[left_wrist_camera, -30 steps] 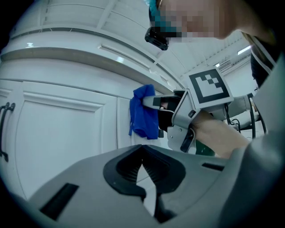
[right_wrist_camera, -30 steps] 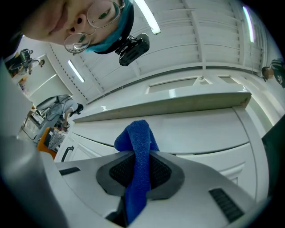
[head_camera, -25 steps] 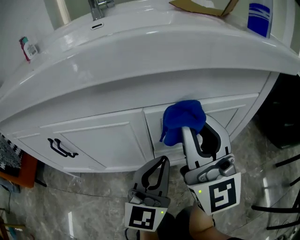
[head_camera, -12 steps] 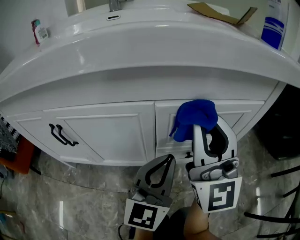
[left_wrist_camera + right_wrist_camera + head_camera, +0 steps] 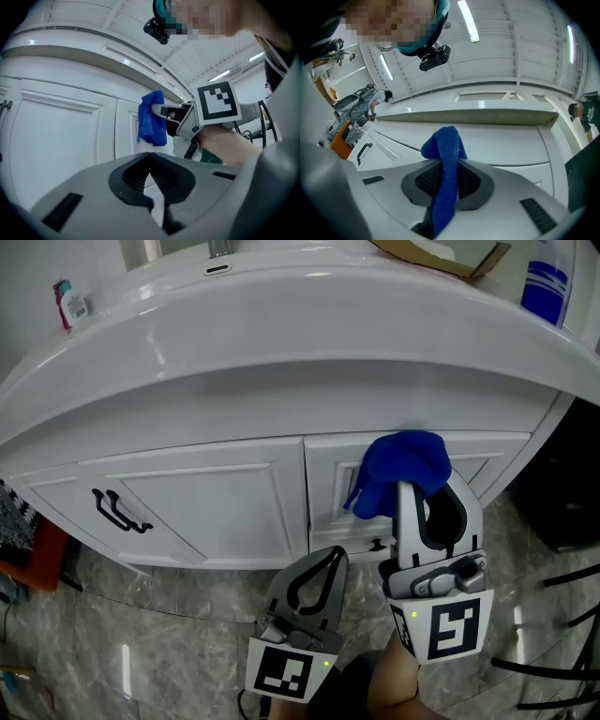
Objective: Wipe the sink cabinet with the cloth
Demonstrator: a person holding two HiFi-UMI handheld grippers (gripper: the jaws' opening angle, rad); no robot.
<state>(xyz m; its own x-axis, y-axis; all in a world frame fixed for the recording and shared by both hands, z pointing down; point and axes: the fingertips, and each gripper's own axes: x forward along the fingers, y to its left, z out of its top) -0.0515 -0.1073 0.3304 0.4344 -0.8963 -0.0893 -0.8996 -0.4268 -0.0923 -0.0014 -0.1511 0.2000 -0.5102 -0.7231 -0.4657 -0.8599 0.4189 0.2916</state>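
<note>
Two hand-held grippers face a bathroom unit, and only one is working. The right gripper (image 5: 424, 491) is clamped hard on a blue cloth (image 5: 403, 468). One fold is pinched between its jaws and the bunched end bulges past the tips, a soft pad that suits a flat painted panel. The left gripper (image 5: 327, 557) hangs lower and just beside it, its jaws brought together on nothing, apparently kept back as the spare hand.

The pad sits high on the right-hand door (image 5: 323, 495) of the sink cabinet (image 5: 234, 451), near the seam between the two doors. From the left gripper view it looks to be lying on the paint, but contact cannot be confirmed. Holding it up near the top rail would fit a wipe worked downwards or across.

The left-hand door (image 5: 187, 502), with its black handle (image 5: 117, 514), stands well apart from the cloth. By this evidence, most of the cabinet front is yet to be covered.

Above, the white basin top (image 5: 281, 343) juts out over both doors, so the gripper comes at the panel from below the overhang. On that top lie a piece of cardboard (image 5: 441, 257) and a blue-and-white bottle (image 5: 545, 282). Grey marbled floor (image 5: 169, 624) runs beneath
</note>
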